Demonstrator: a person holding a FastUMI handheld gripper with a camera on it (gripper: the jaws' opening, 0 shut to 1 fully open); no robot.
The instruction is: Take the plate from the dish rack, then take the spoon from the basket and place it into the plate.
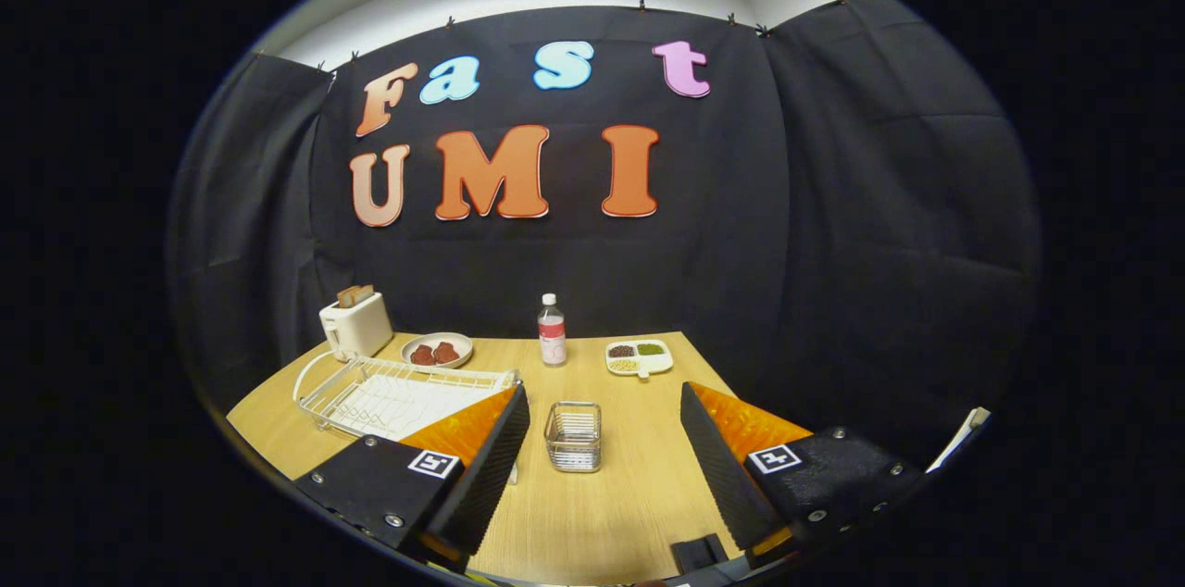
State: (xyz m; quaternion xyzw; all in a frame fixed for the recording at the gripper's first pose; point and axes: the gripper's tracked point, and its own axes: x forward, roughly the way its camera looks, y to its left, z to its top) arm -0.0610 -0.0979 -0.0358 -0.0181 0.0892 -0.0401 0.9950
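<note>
Light wood table [639, 485] fills the lower centre of the gripper view, black cloth wall behind it.

Gripper [605, 425] sits at the bottom of frame, jaws spread wide, nothing between the fingers but bare tabletop. Left finger [486, 467] and right finger [717, 467] both show ribbed black pads with orange backs. No contact with any object.

Wire basket [573, 436] stands upright on the table, lower centre, in the gap between the fingers near their tips, closer to the left one. Cannot tell whether a spoon is in it; contents too small to resolve.

Dish rack [398, 393], white wire, sits left of centre, just beyond the left finger, whose tip overlaps its near right corner in the picture. Cannot make out a plate standing in it; only a white ribbed base shows.

Further back, along the far table edge:
- white toaster [355, 324] at left, brown slices sticking out of the top
- small dish [437, 349] with two dark reddish pieces, just right of the toaster
- clear bottle [552, 330] with white cap, upright, centre
- white divided tray [639, 356] with dark, green and pale fillings, right of the bottle
</note>
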